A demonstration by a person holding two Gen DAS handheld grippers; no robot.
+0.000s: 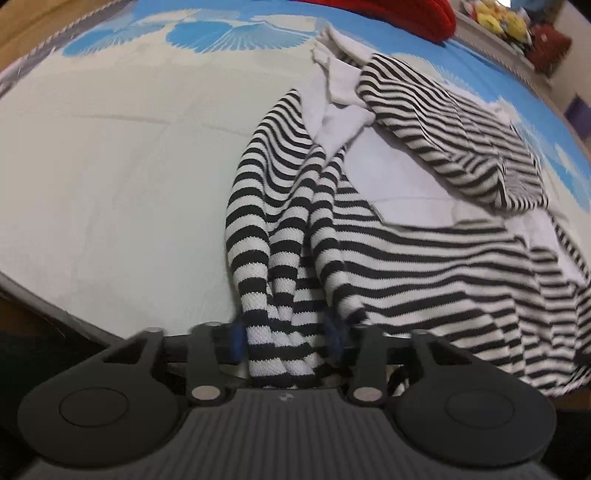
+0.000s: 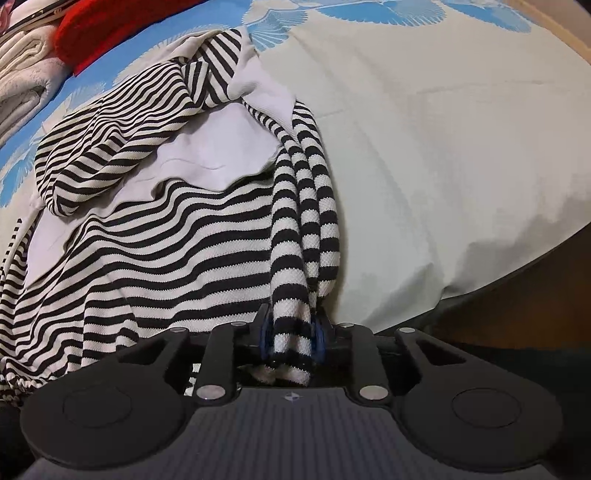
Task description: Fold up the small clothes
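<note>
A black-and-white striped garment [image 1: 424,258] with white panels lies on the bed. Its near left edge is bunched into thick folds that run down into my left gripper [image 1: 288,339], whose blue pads press on the cloth from both sides. In the right wrist view the same striped garment [image 2: 184,236] spreads to the left, and a gathered striped strip hangs down into my right gripper [image 2: 293,341], shut on it between blue pads. A striped sleeve [image 2: 110,122] lies folded across the white chest panel [image 2: 207,155].
The bed cover [image 1: 110,177] is pale with a blue shell print [image 1: 229,33] at the far side. A red cloth [image 1: 406,14] lies at the back, stuffed toys [image 1: 498,18] beyond it. Folded white towels [image 2: 22,77] sit at the far left. The bed's front edge [image 2: 498,280] drops to dark floor.
</note>
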